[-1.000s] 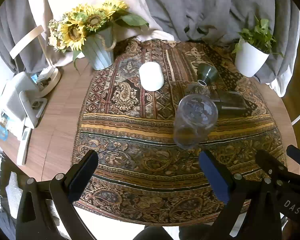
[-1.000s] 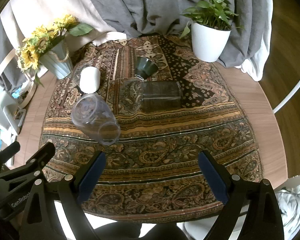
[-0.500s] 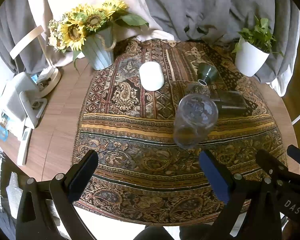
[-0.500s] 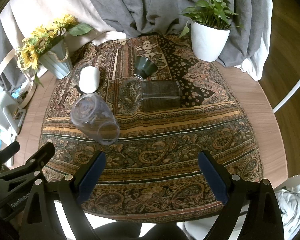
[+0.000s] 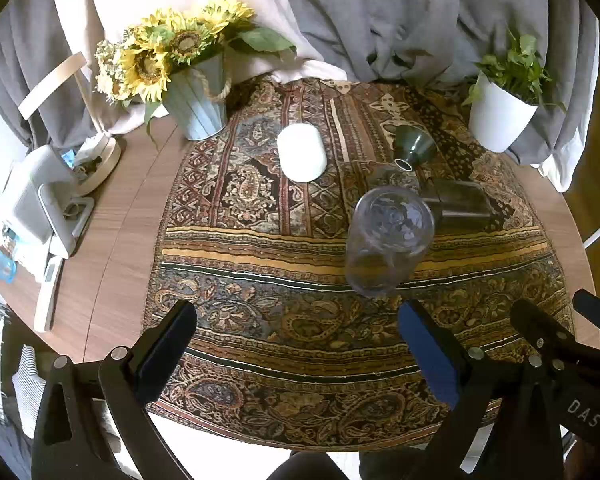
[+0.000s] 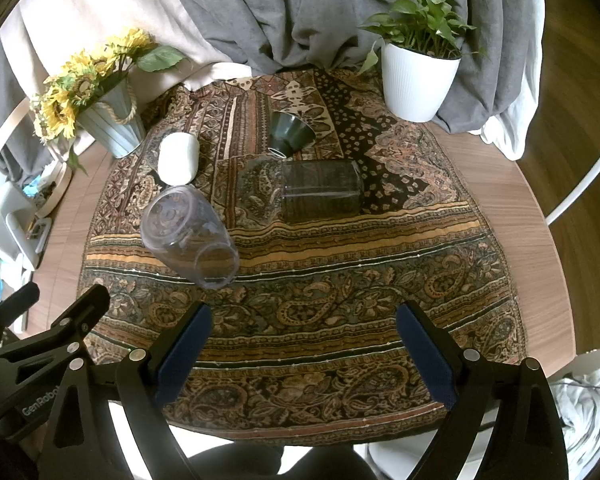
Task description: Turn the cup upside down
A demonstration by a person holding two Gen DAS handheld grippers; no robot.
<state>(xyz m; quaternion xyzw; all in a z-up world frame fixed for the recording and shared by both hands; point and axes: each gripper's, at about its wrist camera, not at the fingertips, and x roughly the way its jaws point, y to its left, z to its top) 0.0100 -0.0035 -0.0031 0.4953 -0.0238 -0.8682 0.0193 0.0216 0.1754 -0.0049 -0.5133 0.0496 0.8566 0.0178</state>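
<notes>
While lying tilted on cloth (image 5: 260, 240), clear cup (image 5: 386, 240) shows round base, just ahead of wide-open, empty left gripper (image 5: 300, 336); right gripper (image 6: 304, 340) likewise agape.

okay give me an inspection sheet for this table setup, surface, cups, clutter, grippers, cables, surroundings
Surface: round wooden table under a patterned cloth.
Job's things: clear cup, white cup, dark green cup and dark glass, all lying on their sides.
Clutter: sunflower pot, white plant pot, white devices at left edge.
Grippers: left gripper and right gripper open, empty.
Cables: nothing seen.
Surroundings: grey drapes.
</notes>
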